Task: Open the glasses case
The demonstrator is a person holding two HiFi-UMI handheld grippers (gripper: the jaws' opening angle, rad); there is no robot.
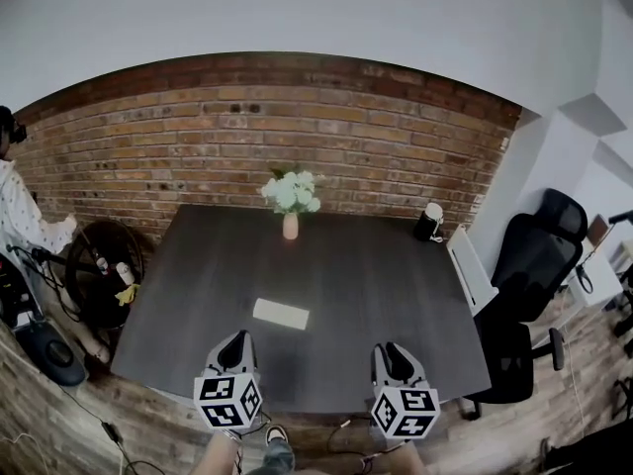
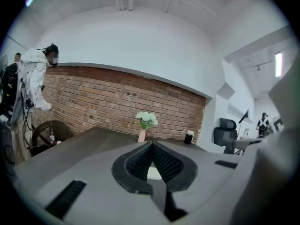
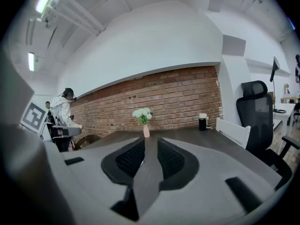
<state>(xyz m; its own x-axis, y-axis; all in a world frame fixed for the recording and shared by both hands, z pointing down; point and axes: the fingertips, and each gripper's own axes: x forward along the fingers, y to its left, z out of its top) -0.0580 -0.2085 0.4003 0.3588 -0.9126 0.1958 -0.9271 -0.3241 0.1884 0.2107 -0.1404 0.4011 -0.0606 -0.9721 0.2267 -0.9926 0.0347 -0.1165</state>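
Glasses case point(image 1: 281, 314) flat, whole only in head view; left claw point(image 2: 152, 142) closed, right claw point(image 3: 151, 138) apart.

We log this as an office. A dark table point(image 1: 396, 295) stands before a brick wall point(image 1: 247, 137), with a black swivel chair point(image 1: 539, 250) off its right edge, flowers point(image 1: 291, 194) at its far edge and a strip light point(image 3: 45, 0) overhead.

Left tool point(image 2: 151, 144) seemingly closed, right point(image 3: 151, 140) parted
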